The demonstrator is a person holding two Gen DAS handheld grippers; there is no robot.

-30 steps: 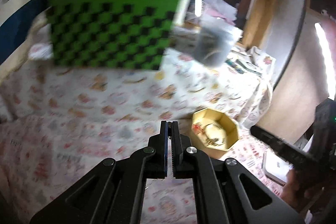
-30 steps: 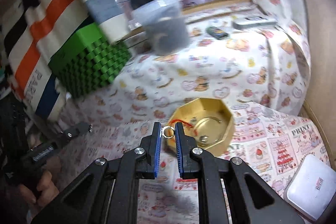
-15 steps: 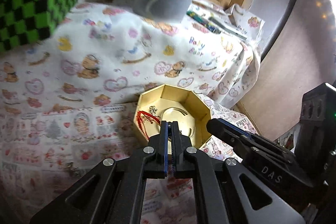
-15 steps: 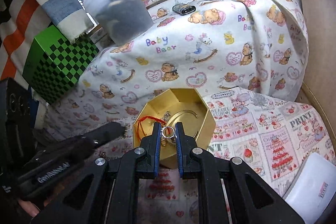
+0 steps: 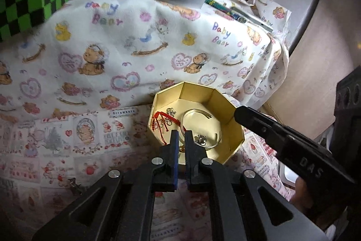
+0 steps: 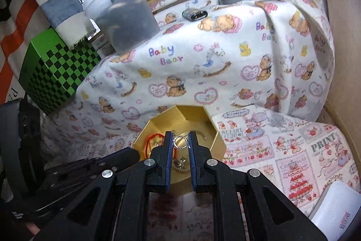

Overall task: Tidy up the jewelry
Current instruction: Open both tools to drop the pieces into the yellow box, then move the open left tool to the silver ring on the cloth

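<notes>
We've got the right gripper (image 6: 180, 142) poised over the gold octagonal box (image 6: 212, 142), its jaws pinched on a small silver ring (image 6: 180, 142) at the very tips. The ring hangs above the box's open middle, where a silver bangle (image 5: 200, 128) and a red cord bracelet (image 5: 161, 120) already lie. Our left gripper (image 5: 180, 139) sits at the near rim; its jaws have just been parting a little and stand at a narrow gap, with nothing clearly between them. To do the drop well, we judge the ring wants lowering until it is inside the walls before we ease the jaws apart, so it cannot bounce out onto the printed cloth (image 6: 225, 73). The left tips are best kept off the rim, so the light box isn't nudged.
</notes>
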